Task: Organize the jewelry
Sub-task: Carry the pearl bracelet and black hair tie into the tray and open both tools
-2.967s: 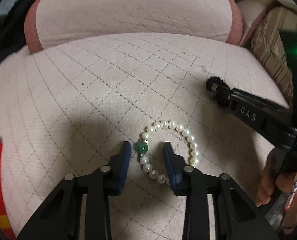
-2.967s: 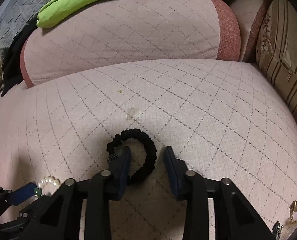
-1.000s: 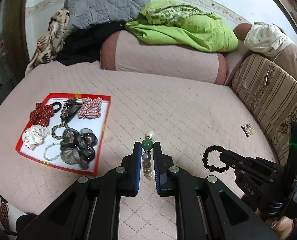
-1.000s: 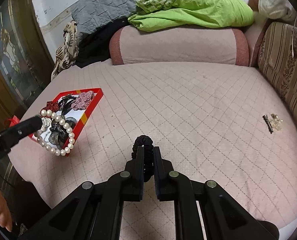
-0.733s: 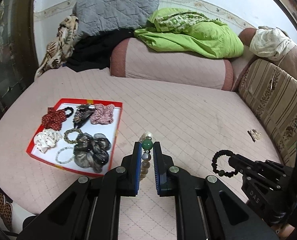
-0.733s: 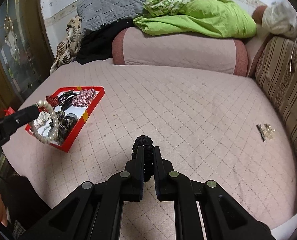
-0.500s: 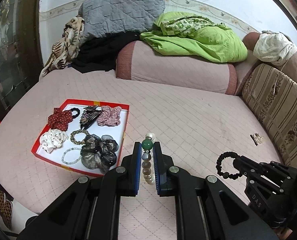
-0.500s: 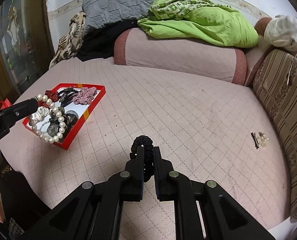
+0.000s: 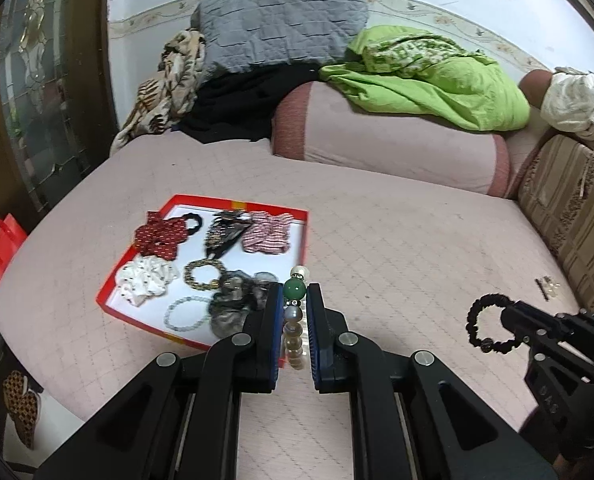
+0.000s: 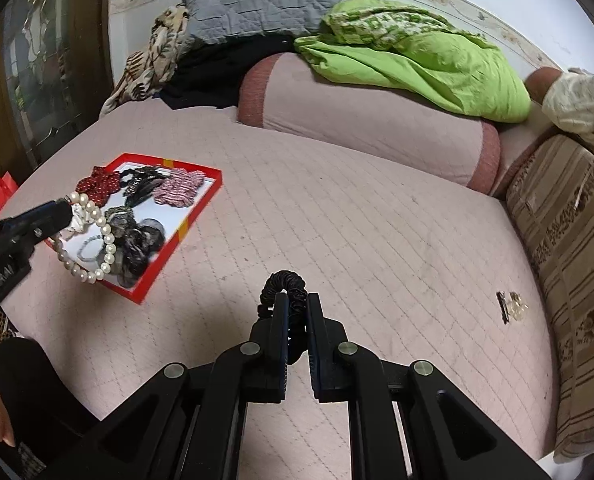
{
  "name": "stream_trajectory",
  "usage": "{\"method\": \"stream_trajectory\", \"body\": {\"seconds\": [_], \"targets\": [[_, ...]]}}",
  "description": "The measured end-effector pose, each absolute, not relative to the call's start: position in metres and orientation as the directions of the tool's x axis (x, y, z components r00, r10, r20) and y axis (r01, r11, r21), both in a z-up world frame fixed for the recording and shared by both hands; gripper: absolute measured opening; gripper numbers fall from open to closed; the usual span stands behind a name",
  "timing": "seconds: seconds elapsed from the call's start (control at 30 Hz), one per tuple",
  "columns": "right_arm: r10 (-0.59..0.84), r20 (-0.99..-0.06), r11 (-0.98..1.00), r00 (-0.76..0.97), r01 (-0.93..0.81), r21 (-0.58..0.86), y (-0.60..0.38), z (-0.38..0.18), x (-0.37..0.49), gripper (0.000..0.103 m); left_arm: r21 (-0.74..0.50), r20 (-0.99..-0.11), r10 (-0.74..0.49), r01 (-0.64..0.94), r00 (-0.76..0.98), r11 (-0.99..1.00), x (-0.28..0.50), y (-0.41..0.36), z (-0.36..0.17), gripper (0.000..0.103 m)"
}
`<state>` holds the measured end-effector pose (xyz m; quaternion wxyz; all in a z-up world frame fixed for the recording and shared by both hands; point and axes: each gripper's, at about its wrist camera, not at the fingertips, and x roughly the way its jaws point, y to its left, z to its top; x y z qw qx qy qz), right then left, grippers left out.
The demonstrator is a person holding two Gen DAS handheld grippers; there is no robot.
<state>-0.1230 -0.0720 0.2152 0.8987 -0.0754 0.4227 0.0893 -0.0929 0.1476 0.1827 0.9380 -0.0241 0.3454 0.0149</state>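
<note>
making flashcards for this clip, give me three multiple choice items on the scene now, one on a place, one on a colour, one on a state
1. Where is the hair clip?
A. in the red tray
B. on the bed near the striped cushion
C. in the right claw

2. What colour is the large bead on the pearl bracelet?
A. green
B. red
C. blue

3. What is the right claw doing?
A. open over the bed
B. shut on the pearl bracelet
C. shut on the black bracelet

Key: 1 B, it lies on the bed beside the striped cushion; 2 A, green shows between the left claw fingers; 3 C, its fingers pinch the black loop.
</note>
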Motion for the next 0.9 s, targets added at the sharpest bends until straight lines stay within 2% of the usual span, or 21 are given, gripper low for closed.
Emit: {"method": "stream_trajectory", "body": {"seconds": [0.43, 0.9], "targets": [[0.151, -0.773, 0.949, 0.616, -0.308, -0.061, -0.01, 0.227, -0.101, 0.009, -0.051, -0.686, 0.064, -0.136, 0.724, 0.989, -0.071, 0.198, 0.165, 0.011], [0.208, -0.79, 0.928, 0.577, -0.371, -0.027, 0.037, 0.211, -0.061, 0.01, -0.041, -0.723, 0.098, -0.185, 0.684, 0.982, -0.037, 0.253, 0.143, 0.011]]}}
